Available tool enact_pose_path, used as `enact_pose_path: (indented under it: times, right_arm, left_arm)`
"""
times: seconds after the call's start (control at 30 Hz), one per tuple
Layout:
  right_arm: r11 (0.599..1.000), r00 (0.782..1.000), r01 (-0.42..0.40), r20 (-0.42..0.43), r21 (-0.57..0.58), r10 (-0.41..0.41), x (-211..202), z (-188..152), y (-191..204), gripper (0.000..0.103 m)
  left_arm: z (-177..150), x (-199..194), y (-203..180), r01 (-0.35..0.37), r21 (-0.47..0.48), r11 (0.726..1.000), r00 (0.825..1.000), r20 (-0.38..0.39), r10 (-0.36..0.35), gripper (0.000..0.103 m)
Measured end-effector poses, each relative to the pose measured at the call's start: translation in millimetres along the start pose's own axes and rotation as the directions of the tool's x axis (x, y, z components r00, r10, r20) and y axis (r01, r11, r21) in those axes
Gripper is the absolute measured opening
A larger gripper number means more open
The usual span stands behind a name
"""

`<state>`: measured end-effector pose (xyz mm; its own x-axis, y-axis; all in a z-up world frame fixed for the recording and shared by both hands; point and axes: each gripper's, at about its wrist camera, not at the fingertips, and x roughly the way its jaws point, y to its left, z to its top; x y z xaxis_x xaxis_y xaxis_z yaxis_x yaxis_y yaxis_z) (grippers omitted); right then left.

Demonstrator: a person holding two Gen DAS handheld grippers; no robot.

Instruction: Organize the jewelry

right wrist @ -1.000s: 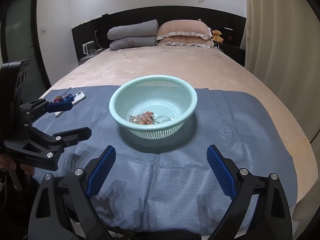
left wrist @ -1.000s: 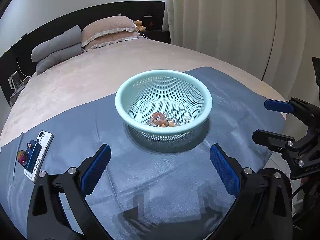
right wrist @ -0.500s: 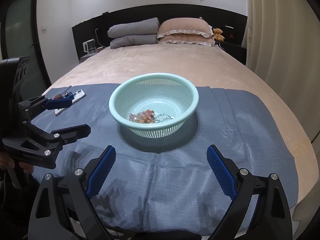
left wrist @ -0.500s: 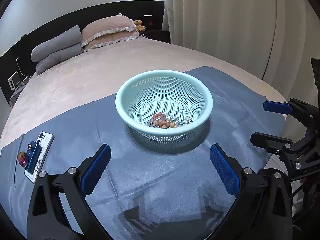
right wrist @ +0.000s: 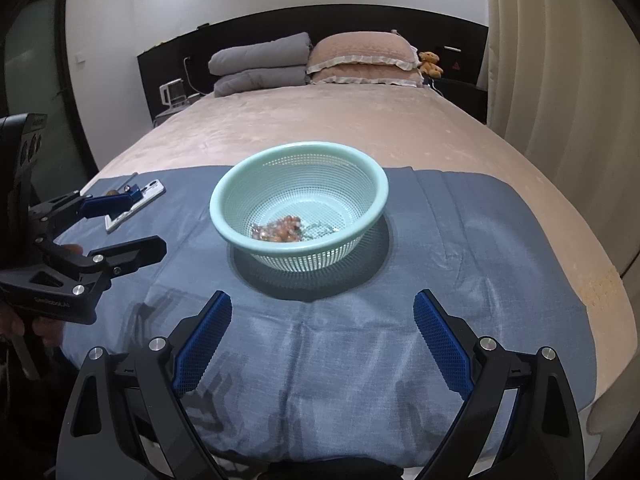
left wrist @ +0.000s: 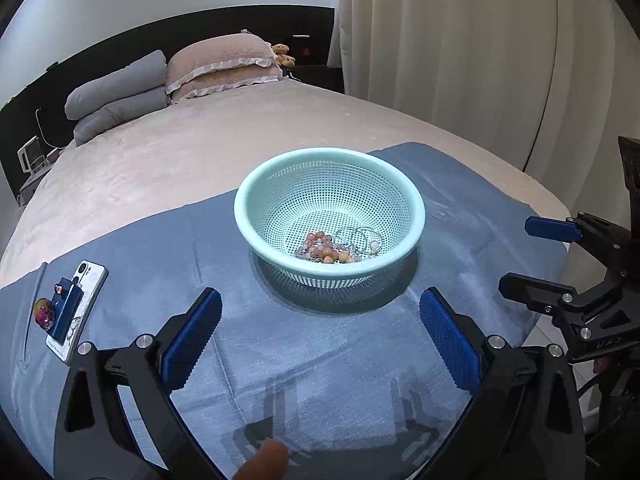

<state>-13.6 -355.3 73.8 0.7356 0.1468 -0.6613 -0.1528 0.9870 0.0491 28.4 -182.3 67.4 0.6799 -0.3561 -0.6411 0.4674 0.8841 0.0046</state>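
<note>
Both grippers are hanging back from the bed's edge, and the left gripper [left wrist: 320, 338] is showing its blue pads spread wide with nothing between them. The right gripper [right wrist: 322, 340] is doing the same, fingers parted and empty.

The jewelry [left wrist: 340, 246] is sitting heaped in the bottom of the mint basket [left wrist: 256, 184], pinkish beads tangled against thin silvery rings (hard to say how many pieces), with the basket resting mid-way on the blue cloth [left wrist: 280, 360]. A phone [left wrist: 76, 312] is lying off to the left.

This is fitting either a sort about to come out of the basket or pieces already gathered in. If anything is getting picked, pinching one strand from above and lifting slowly is looking wise, since the chains are likely snagging.
</note>
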Motion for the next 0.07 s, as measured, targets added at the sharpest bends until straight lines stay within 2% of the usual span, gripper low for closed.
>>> enact_pose_path:
  times: [0.07]
  right_arm:
    - [1.0, 1.0, -0.001, 0.003, -0.001, 0.001, -0.8, 0.4, -0.1, 0.088]
  left_arm:
    - [0.7, -0.3, -1.8, -0.015, 0.009, 1.0, 1.0, 0.001, 0.015, 0.097]
